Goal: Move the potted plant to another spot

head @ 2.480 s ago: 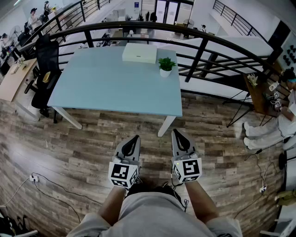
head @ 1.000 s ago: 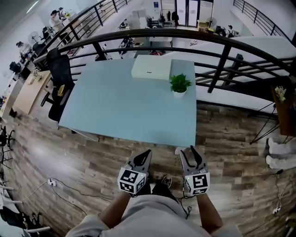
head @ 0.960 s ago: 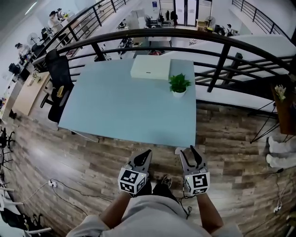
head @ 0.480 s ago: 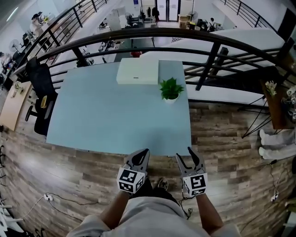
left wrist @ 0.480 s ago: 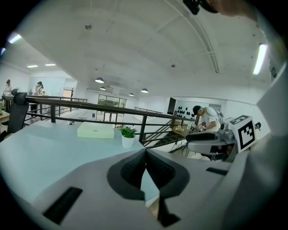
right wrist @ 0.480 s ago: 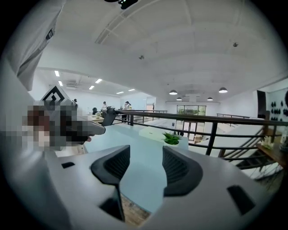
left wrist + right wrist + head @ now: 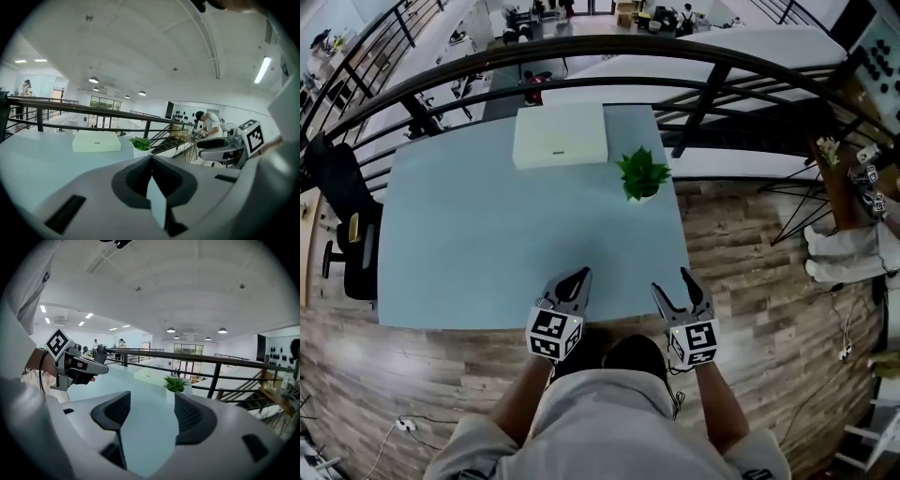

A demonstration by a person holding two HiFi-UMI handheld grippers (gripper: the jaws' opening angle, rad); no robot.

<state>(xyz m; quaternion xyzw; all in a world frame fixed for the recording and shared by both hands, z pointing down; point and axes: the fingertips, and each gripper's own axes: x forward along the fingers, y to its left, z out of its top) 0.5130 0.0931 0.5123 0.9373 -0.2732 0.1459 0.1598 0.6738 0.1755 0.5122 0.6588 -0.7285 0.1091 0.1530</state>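
Observation:
The potted plant, green leaves in a small white pot, stands near the far right edge of the light blue table. It also shows ahead in the left gripper view and the right gripper view. Both grippers hover over the table's near edge, well short of the plant. My left gripper is shut with nothing in it, its pads meeting. My right gripper is opening, and its jaws stand apart with nothing between them.
A flat white box lies at the table's far edge, left of the plant. A dark metal railing curves behind the table. A black office chair stands at the left. A person sits on the wood floor at the right.
The person has walked up to the table, so both grippers went from above the floor to above its near edge. The right jaws have spread wider.

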